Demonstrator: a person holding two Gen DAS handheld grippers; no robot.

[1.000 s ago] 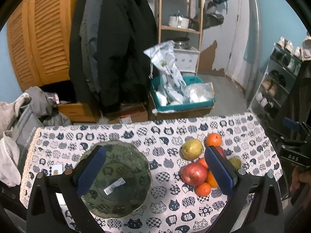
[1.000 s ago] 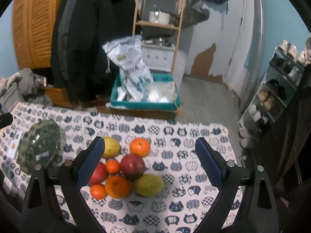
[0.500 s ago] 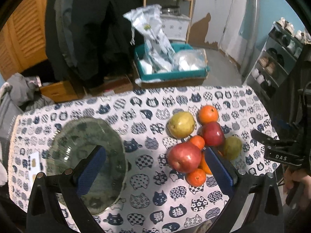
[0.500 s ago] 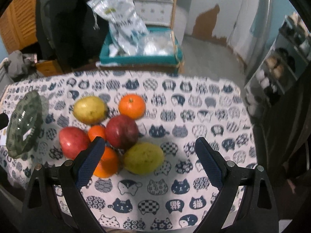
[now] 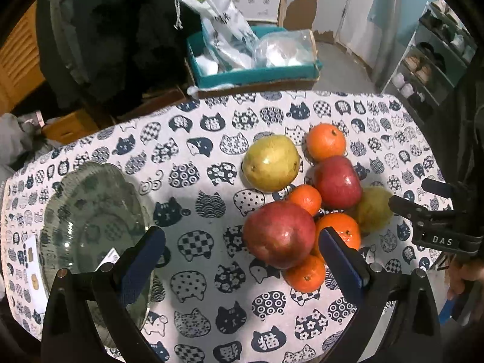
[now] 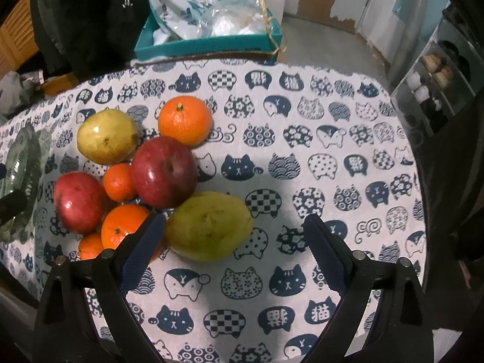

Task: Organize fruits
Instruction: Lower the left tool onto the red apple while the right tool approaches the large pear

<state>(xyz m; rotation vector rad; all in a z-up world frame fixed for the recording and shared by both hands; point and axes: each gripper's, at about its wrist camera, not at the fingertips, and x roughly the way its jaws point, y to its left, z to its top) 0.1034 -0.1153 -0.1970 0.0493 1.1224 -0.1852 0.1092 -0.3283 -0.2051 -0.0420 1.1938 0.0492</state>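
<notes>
A cluster of fruit is seen lying on the cat-print tablecloth (image 6: pixel 302 163), with an empty glass plate (image 5: pixel 90 211) set apart to its left. Both tools are held spread wide with nothing between the pads: the left gripper (image 5: pixel 242 260) is poised over the near red apple (image 5: pixel 279 234), and the right gripper (image 6: pixel 234 246) is lowered beside the green mango (image 6: pixel 208 225), its left pad just at the mango's end. The fruits are packed in contact with one another, so a neighbour is likely to be nudged and set rolling when one is taken. The apples and the far red apple (image 6: pixel 165 171) are judged firm, smooth and somewhat slippery, best clamped across the widest part; the mango is probably heavier and softer, and would be held across its short axis with moderate force to avoid bruising. The yellow pear (image 6: pixel 107 140) and the large orange (image 6: pixel 185 121) lie at the far edge and are the most freely reached. The small mandarin (image 6: pixel 118 182) is wedged in the middle, and the two oranges nearest the right tool are partly covered by its left finger. The plate is cut off in the right wrist view, and its far rim is hard to make out against the cloth.
</notes>
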